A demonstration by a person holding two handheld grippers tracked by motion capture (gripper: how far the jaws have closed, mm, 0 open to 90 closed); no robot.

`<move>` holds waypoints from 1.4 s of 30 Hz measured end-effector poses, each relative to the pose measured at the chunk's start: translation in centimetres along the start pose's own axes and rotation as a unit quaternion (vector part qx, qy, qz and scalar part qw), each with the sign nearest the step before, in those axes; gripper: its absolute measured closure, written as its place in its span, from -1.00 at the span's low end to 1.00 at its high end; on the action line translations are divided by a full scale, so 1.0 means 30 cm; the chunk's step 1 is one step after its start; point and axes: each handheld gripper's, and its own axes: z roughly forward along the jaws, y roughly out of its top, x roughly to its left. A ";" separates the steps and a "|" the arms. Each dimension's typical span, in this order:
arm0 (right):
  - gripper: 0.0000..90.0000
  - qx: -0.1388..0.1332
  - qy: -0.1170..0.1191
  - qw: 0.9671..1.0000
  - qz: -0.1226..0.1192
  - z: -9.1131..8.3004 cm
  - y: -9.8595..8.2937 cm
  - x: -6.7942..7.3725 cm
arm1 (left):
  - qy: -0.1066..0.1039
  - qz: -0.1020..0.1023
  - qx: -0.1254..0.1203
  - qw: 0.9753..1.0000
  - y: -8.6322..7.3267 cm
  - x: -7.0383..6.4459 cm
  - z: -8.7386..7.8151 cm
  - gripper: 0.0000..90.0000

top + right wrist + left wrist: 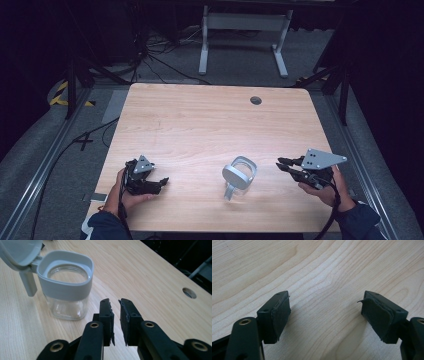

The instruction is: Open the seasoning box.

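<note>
I've got the room dark on all sides: grey carpet floor [40, 165], black cables [165, 65] trailing behind the table, a white frame stand [245, 30] at the back, and yellow-black hazard tape [60, 94] at far left. The light wood table [200, 125] takes up most of the high view, with one round cable hole [256, 100] near its far right edge.

One jar on the table — a clear glass jar [240, 177] with a grey collar, upright at front centre-right, between my two grippers and nearer the right one. Its grey hinged lid [233, 176] is flipped open and stands tilted off the collar.

Two grippers, one per hand. The left gripper [161, 182] sits at front left, well apart from the jar. Left gripper view: jaws spread wide, bare wood grain between the pads [280, 315], nothing held.

The right gripper [281, 164] points at the jar from the right, near it but not touching. Right gripper view adds detail — jaws almost together with a narrow gap, nothing between them. It also shows the jar empty, and a latch tab [28, 283] hanging beside the collar under the lid. The cable hole shows there too, at right.
</note>
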 end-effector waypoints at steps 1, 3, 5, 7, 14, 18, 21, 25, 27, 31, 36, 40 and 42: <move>0.76 0.002 0.000 1.000 0.004 -0.001 -0.009 -0.004 | 0.000 0.000 0.001 1.000 0.000 0.000 0.000 -0.48; 0.73 0.011 -0.005 1.000 0.008 0.000 -0.029 -0.011 | -0.002 0.004 0.000 1.000 0.002 0.001 0.002 -0.48; 0.72 0.017 -0.006 1.000 0.009 0.002 -0.049 -0.020 | -0.002 0.006 0.002 1.000 0.006 0.001 0.005 -0.50; 0.70 0.027 -0.006 0.999 0.021 0.005 -0.072 -0.027 | -0.005 0.011 0.002 1.000 0.011 0.003 0.010 -0.52; 0.64 0.054 -0.013 0.998 0.042 0.006 -0.159 -0.050 | -0.017 0.023 0.007 1.000 0.027 0.006 0.026 -0.57; 0.56 0.073 -0.018 0.996 0.053 -0.010 -0.213 -0.050 | -0.023 0.026 0.008 0.999 0.041 0.004 0.040 -0.62; 0.53 0.075 -0.019 0.995 0.062 -0.018 -0.238 -0.052 | -0.024 0.033 0.009 0.999 0.046 0.006 0.046 -0.64; 0.45 0.092 -0.024 0.993 0.065 -0.028 -0.294 -0.058 | -0.027 0.027 0.010 0.999 0.053 0.001 0.053 -0.66; 0.41 0.098 -0.026 0.992 0.074 -0.035 -0.317 -0.060 | -0.027 0.028 0.011 0.999 0.054 0.001 0.054 -0.66; 0.34 0.099 -0.030 0.990 0.091 -0.051 -0.359 -0.067 | -0.026 0.028 0.010 0.999 0.054 0.001 0.054 -0.66; 0.25 0.092 -0.029 0.989 0.116 -0.071 -0.407 -0.074 | -0.025 0.030 0.010 0.999 0.055 0.002 0.054 -0.66; 0.09 0.088 -0.028 0.986 0.138 -0.082 -0.450 -0.081 | -0.026 0.030 0.009 0.999 0.056 0.001 0.057 -0.66; 0.01 0.083 -0.023 0.985 0.150 -0.083 -0.474 -0.086 | -0.027 0.030 0.010 0.999 0.056 0.001 0.057 -0.66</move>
